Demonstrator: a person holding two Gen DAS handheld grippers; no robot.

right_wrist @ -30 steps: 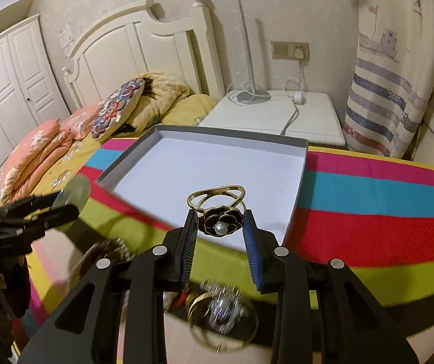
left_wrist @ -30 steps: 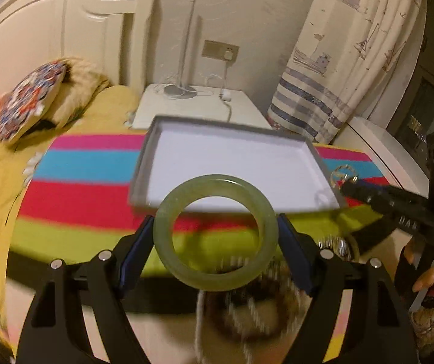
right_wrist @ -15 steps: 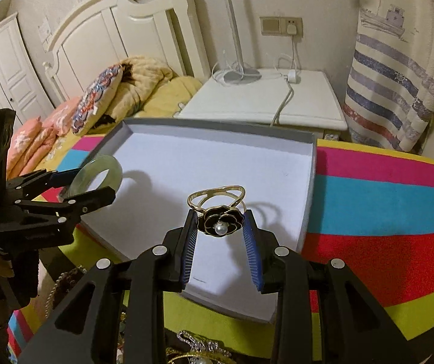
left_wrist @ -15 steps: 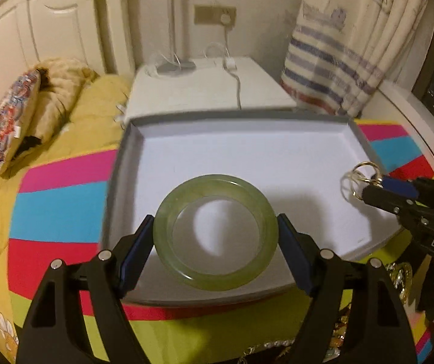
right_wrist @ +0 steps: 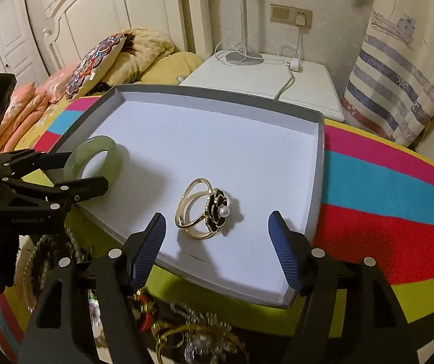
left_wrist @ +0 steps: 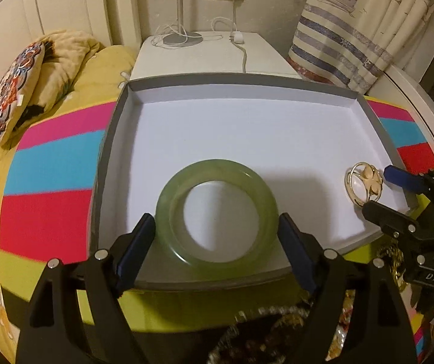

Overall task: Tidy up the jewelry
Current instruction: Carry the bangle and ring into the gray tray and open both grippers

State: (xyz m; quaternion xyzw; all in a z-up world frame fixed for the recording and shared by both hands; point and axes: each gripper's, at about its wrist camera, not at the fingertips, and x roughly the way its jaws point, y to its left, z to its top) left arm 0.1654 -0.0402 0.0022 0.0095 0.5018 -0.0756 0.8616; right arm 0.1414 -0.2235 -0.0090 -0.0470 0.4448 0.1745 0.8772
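A grey box lid with a white floor (left_wrist: 186, 121) lies on the striped bedcover; it also shows in the right wrist view (right_wrist: 217, 139). My left gripper (left_wrist: 217, 236) is shut on a pale green jade bangle (left_wrist: 168, 209) and holds it just over the box floor at the near left; the bangle also shows in the right wrist view (right_wrist: 108, 148). My right gripper (right_wrist: 217, 230) is open. A gold ring with a black flower and a pearl (right_wrist: 208, 209) lies on the box floor between its fingers; the ring also shows in the left wrist view (left_wrist: 364, 183).
A heap of loose chains and brooches (right_wrist: 192, 333) lies below the box's near edge. A white bedside table (left_wrist: 211, 54) with a lamp base and charger cable stands behind the box. Pillows (left_wrist: 14, 91) lie at the left, a striped curtain (left_wrist: 353, 36) at the right.
Both grippers moved forward and down over the box. The right gripper opened and let the ring drop onto the box floor. The left gripper still holds the bangle.
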